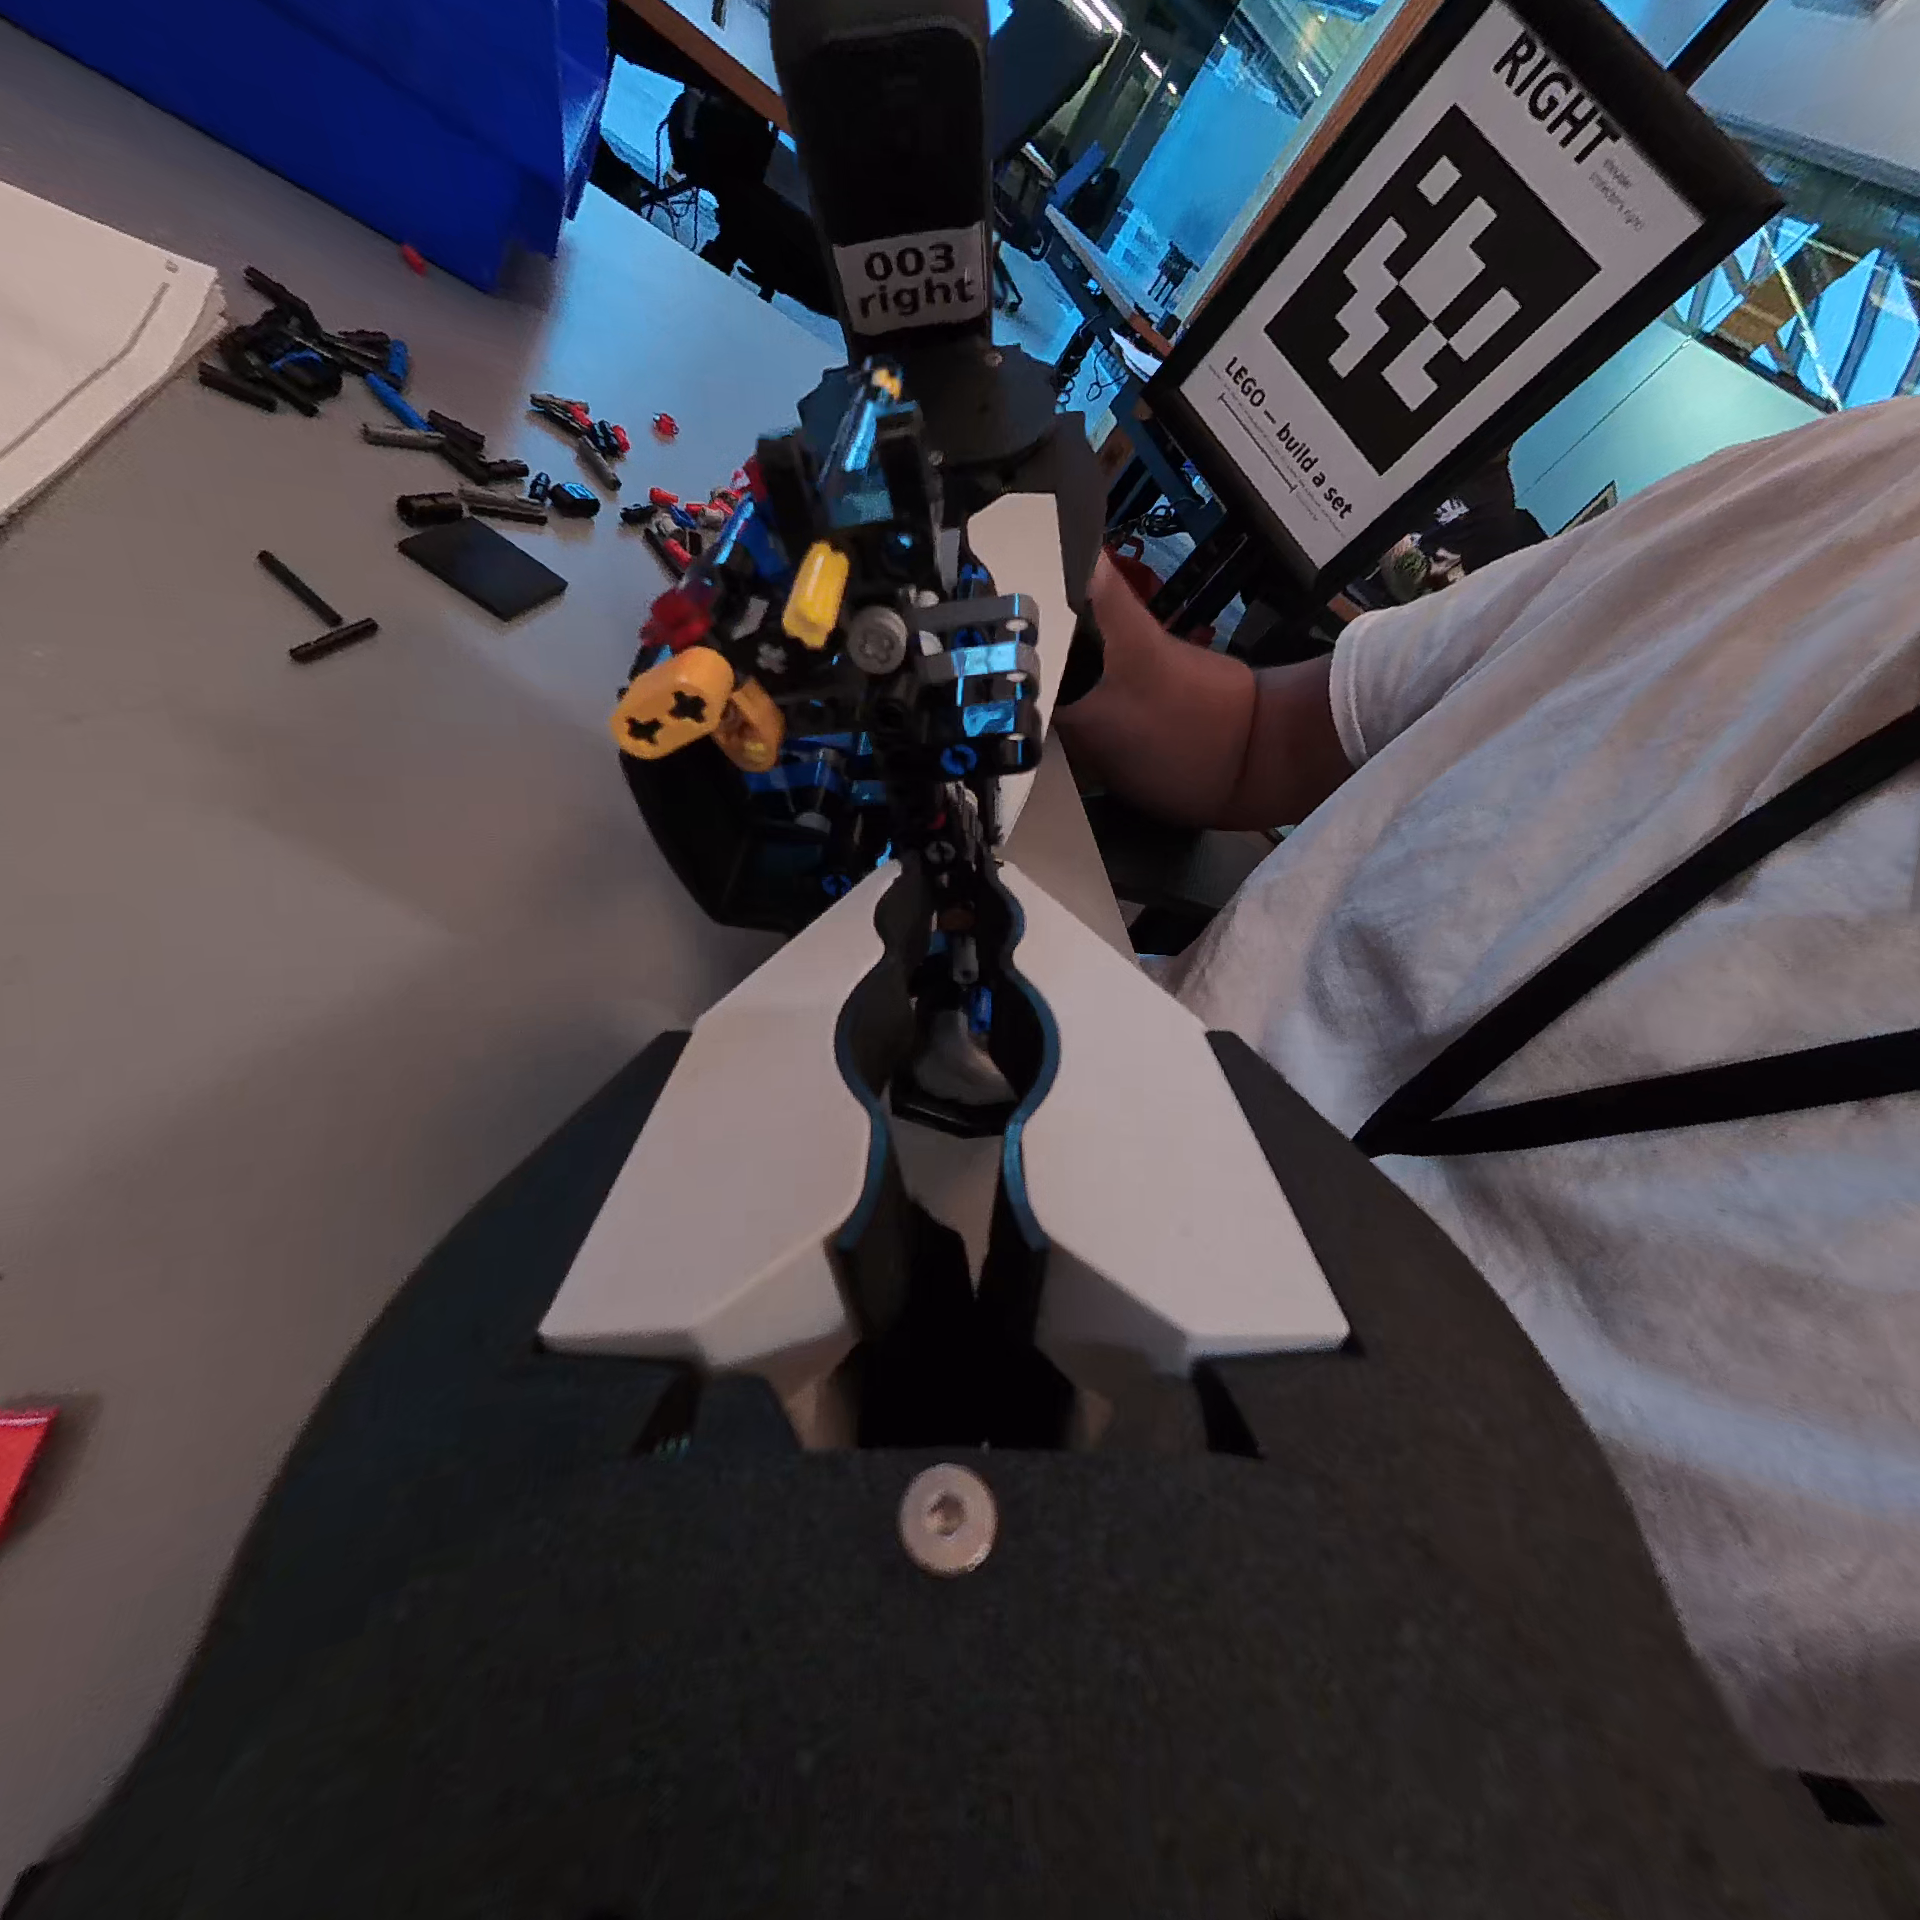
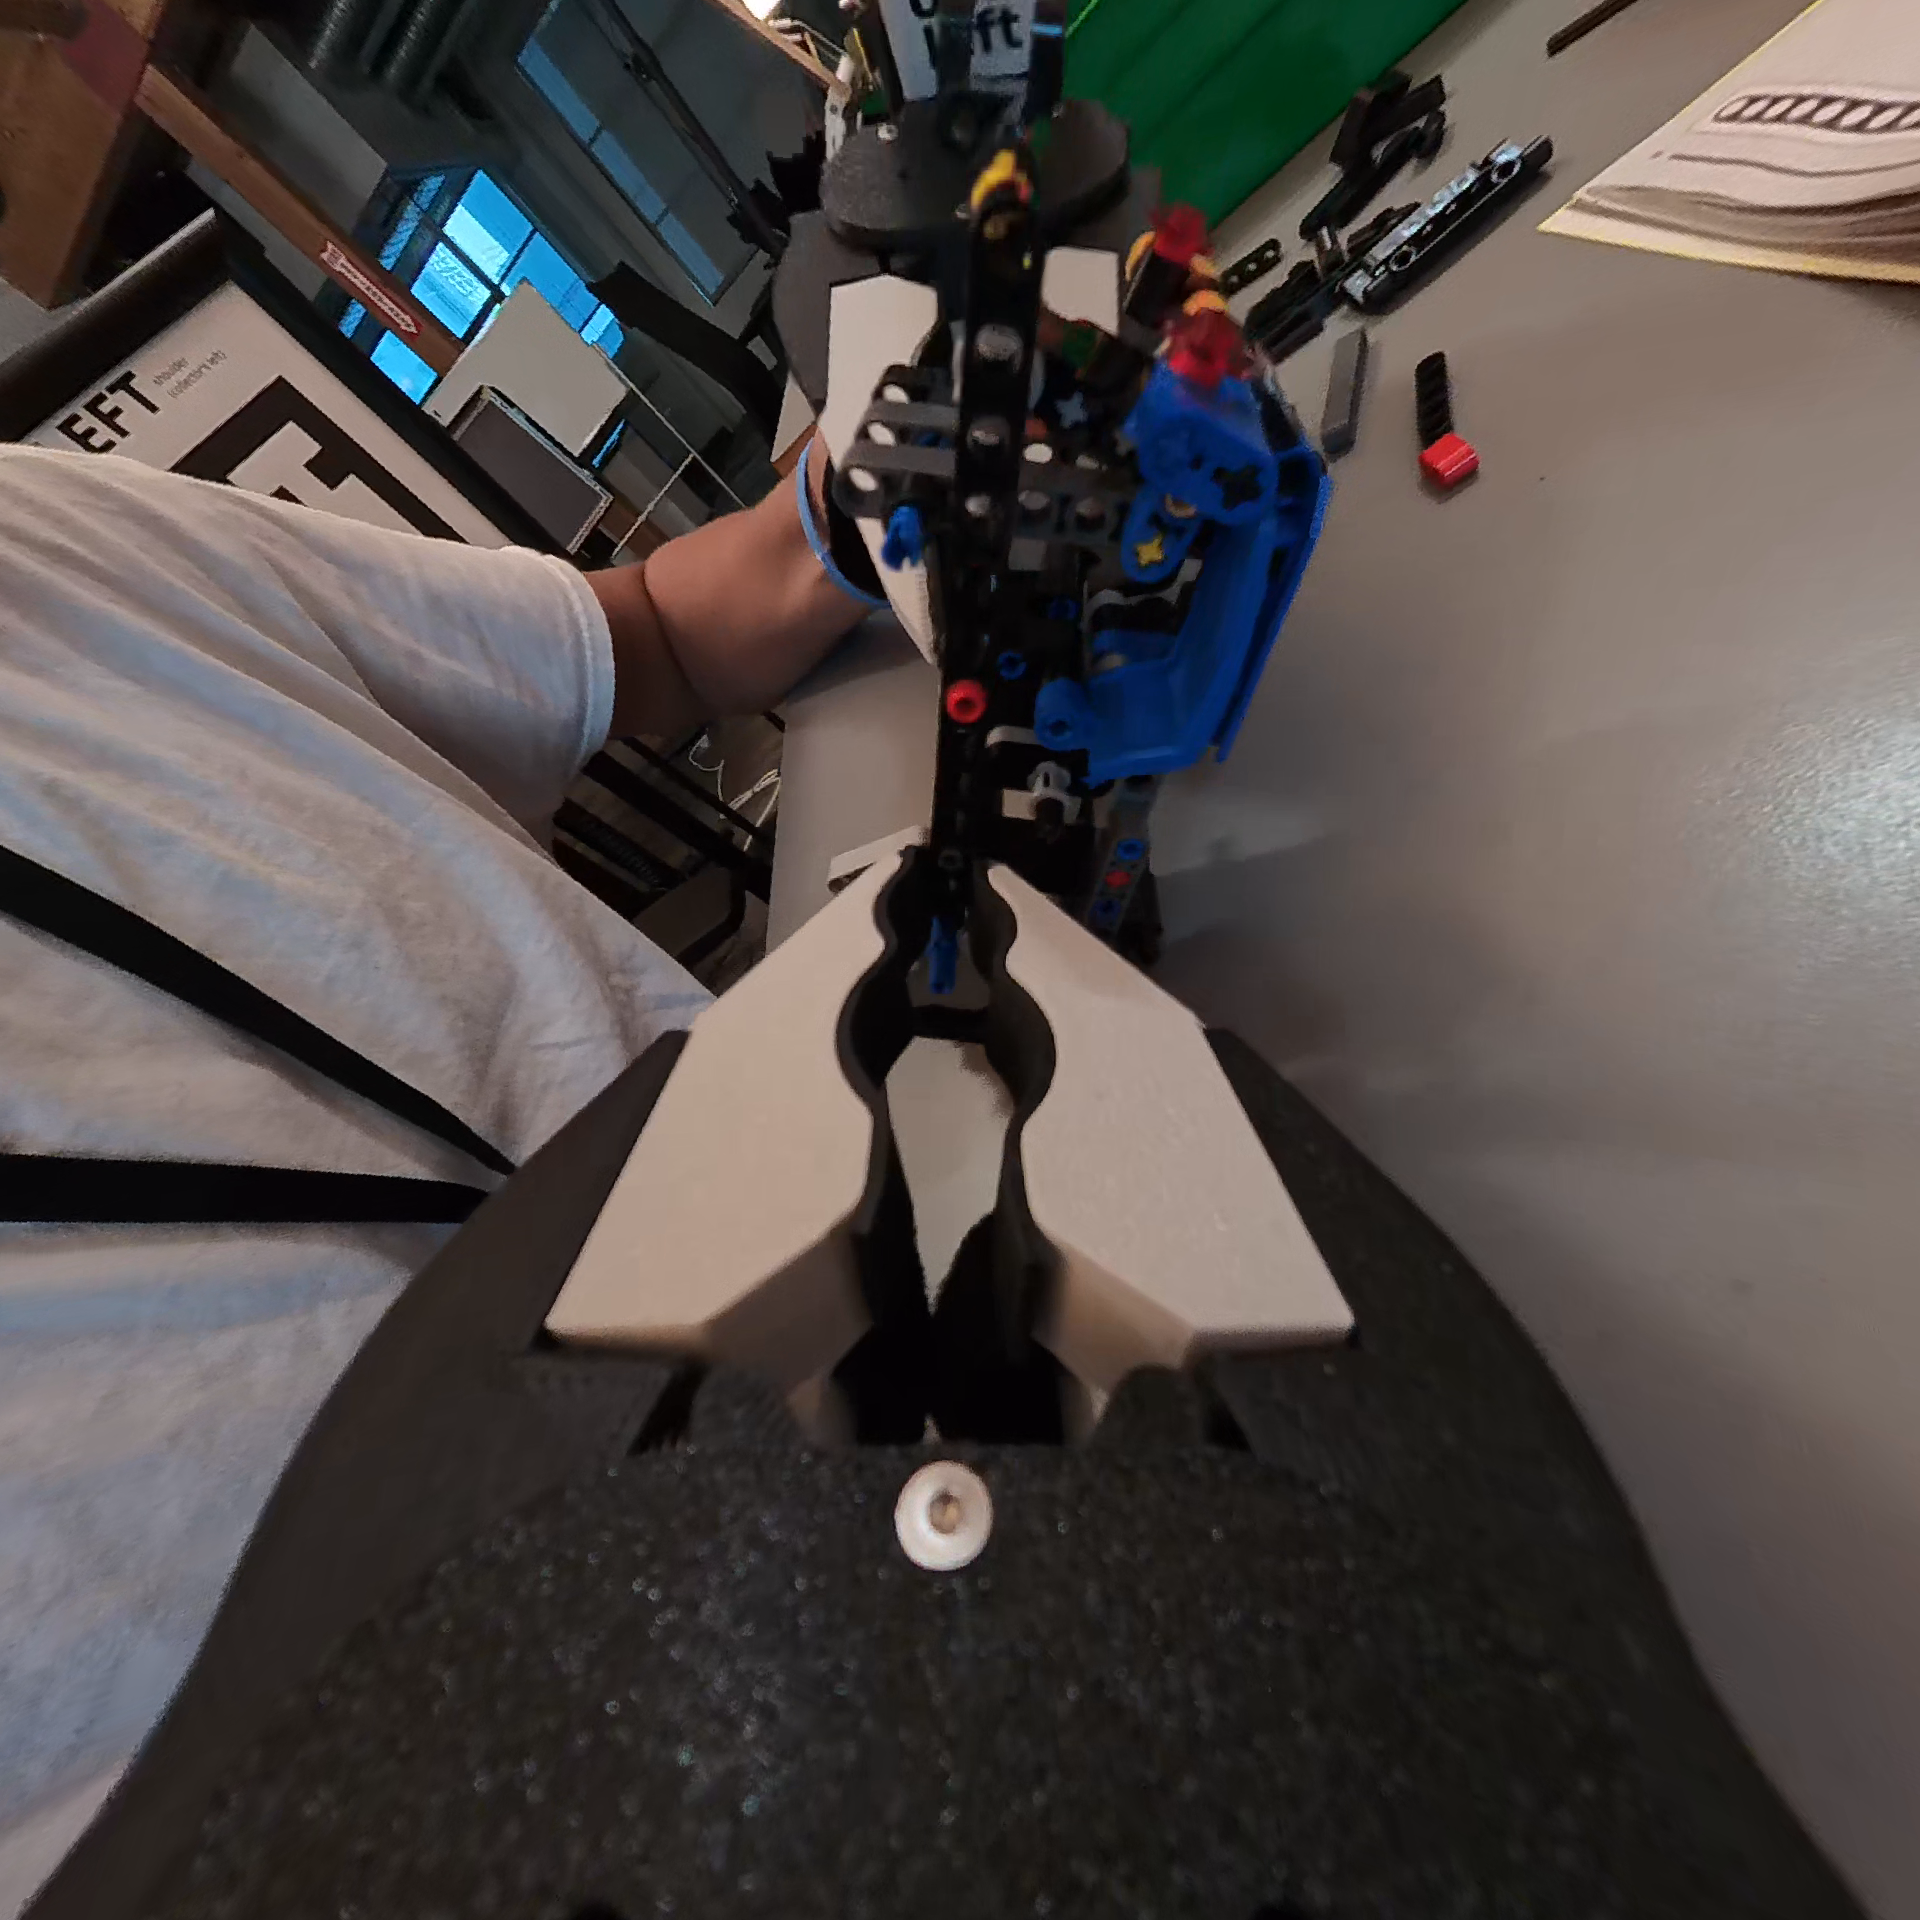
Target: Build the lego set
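The partly built lego model (image 1: 831,644) is black and blue with yellow connectors and red pins, and it is held above the grey table (image 1: 260,935) near its edge. My left gripper (image 1: 945,883) is shut on the model's near end. In the right wrist view the model (image 2: 1195,582) shows a blue curved panel and a long black beam (image 2: 982,468). My right gripper (image 2: 945,878) is shut on that beam's lower end. Each gripper shows beyond the model in the other's view: the right one (image 1: 904,208) and the left one (image 2: 977,135).
Loose black, blue and red pieces (image 1: 457,457) and a flat black tile (image 1: 483,568) lie on the table. A blue bin (image 1: 364,125) and white paper (image 1: 83,332) are at the far left. A booklet (image 2: 1745,156), a red brick (image 2: 1449,457) and a person in a white shirt (image 1: 1558,935) are close by. My hands' fingertips stand some 4 cm from each other. The right tips stand about 15 cm off the flat black tile (image 1: 483,568).
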`<state>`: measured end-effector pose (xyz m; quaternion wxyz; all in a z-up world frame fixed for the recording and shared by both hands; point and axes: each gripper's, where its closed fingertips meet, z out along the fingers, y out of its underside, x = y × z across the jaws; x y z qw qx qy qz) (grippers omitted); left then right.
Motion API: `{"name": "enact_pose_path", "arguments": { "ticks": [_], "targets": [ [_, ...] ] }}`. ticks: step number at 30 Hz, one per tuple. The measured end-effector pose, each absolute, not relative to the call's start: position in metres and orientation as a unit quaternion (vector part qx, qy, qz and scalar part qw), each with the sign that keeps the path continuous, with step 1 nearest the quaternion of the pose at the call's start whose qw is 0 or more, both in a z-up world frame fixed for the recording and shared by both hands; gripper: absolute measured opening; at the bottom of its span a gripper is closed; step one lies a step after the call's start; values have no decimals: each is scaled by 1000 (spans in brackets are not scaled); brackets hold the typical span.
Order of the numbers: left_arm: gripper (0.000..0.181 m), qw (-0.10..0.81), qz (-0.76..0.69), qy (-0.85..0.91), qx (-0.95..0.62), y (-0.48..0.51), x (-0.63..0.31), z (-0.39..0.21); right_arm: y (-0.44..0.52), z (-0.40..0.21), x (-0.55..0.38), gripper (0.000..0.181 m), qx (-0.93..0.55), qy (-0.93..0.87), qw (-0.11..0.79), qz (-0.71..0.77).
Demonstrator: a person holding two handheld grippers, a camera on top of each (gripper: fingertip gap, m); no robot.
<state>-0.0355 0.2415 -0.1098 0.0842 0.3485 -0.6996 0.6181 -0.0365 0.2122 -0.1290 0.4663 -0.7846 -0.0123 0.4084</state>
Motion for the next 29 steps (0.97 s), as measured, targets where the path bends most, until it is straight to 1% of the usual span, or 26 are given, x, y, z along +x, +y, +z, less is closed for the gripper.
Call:
{"name": "enact_pose_path", "arguments": {
  "ticks": [9, 16, 29],
  "targets": [
    [7, 106, 620, -682, 373, 249, -29, -115, 221, -131, -36, 7, -769, 48, 446, 456],
    [6, 148, 628, -663, 381, 248, -32, -117, 220, -132, -40, 7, -774, 29, 454, 439],
    [7, 112, 641, -660, 375, 247, -26, -117, 220, -132, -31, 7, -773, 44, 468, 427]
  ]
}}
